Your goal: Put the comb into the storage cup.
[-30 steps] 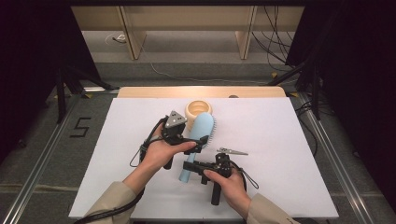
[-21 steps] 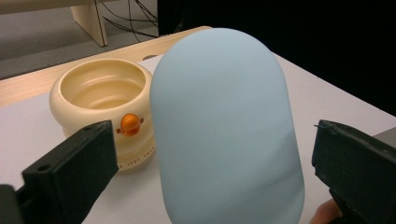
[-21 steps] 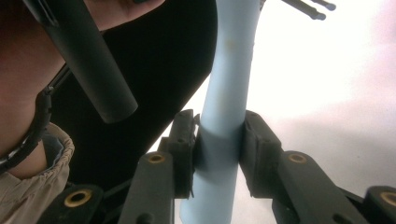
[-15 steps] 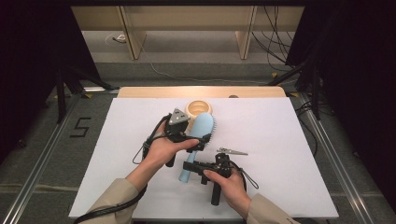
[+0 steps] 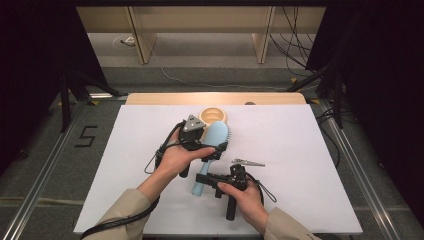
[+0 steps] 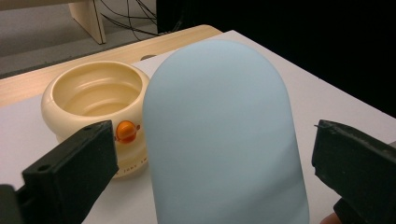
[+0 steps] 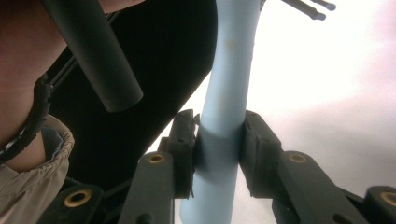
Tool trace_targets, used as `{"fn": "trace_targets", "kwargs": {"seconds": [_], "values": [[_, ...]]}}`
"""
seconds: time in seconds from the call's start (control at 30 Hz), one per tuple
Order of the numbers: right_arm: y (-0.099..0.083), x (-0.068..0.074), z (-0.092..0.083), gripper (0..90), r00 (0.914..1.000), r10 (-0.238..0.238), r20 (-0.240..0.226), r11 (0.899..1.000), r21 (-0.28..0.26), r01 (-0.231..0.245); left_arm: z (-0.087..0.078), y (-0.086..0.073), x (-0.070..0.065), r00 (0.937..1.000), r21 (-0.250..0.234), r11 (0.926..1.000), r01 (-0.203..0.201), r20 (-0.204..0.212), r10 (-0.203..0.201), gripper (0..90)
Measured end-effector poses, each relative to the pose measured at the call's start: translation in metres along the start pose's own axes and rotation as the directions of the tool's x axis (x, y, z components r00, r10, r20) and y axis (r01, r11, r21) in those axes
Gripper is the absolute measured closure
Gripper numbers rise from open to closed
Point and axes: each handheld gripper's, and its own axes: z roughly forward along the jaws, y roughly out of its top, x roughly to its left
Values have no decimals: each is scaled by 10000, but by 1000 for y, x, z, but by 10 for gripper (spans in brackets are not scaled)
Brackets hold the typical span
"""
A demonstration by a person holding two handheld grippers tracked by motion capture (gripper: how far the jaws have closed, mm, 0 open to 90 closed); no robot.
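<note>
A light blue hairbrush (image 5: 218, 132) hangs just above the white table, its head toward the far side. My right gripper (image 5: 200, 178) is shut on the brush's handle (image 7: 229, 93), and the right gripper view shows both pads (image 7: 184, 140) pressing on it. My left gripper (image 5: 216, 148) is open with a jaw on each side of the brush head (image 6: 224, 130). In the left gripper view there is a gap between the head and each jaw. Right behind the brush head stands a cream pot (image 6: 93, 102) with an orange knob.
A metal hair clip (image 5: 247, 162) lies on the white table (image 5: 310, 150) just right of the brush. The cream pot (image 5: 212, 115) is near the table's far wooden edge. Cables trail from both grippers over the table.
My left hand and gripper have shifted slightly right, closer around the brush head. The right gripper and the brush handle have stayed put.
</note>
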Motion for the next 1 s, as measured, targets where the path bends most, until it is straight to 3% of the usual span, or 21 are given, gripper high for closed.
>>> {"fn": "trace_targets", "kwargs": {"seconds": [1.0], "values": [[-1, 0, 1, 687, 10000, 4, 48, 10000, 62, -5, 13, 7, 2, 9997, 160, 9996, 222, 43, -223, 0]]}}
